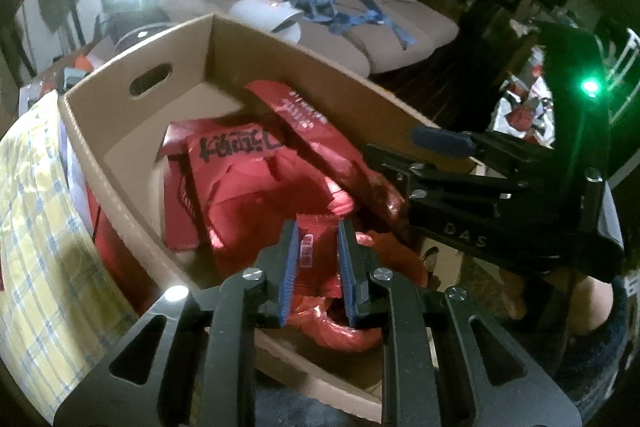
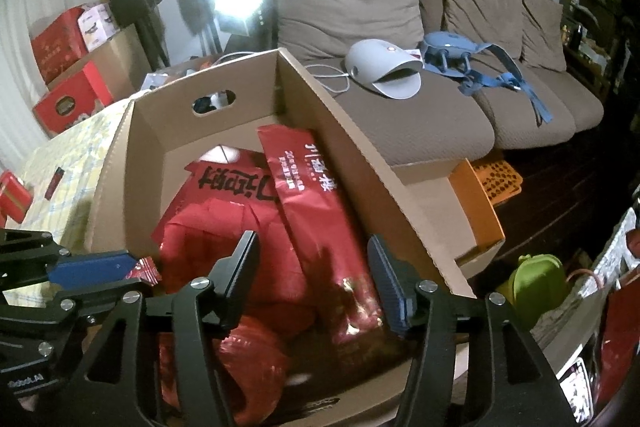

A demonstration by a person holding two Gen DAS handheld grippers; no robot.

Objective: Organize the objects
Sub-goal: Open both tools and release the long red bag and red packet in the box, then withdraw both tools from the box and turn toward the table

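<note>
An open cardboard box (image 1: 100, 79) holds several red packets and bags. My left gripper (image 1: 319, 259) hangs over the box's near end, shut on a small red foil packet (image 1: 316, 251). In the right wrist view that packet (image 2: 144, 271) pokes out past the left gripper's blue pad (image 2: 92, 267). My right gripper (image 2: 314, 267) stands open above a long red bag with white print (image 2: 316, 187), its pads clear of the bag. A red bag with black characters (image 2: 236, 183) lies beside it. In the left wrist view the right gripper's blue fingertip (image 1: 440, 140) reaches over the box's right wall.
A brown sofa (image 2: 440, 115) behind the box carries a grey device (image 2: 380, 71) and a blue strapped item (image 2: 460, 55). A yellow checked cloth (image 1: 36, 227) lies left of the box. An orange tray (image 2: 476, 211) and a green object (image 2: 536, 283) sit to the right. Red cartons (image 2: 60, 43) stand far left.
</note>
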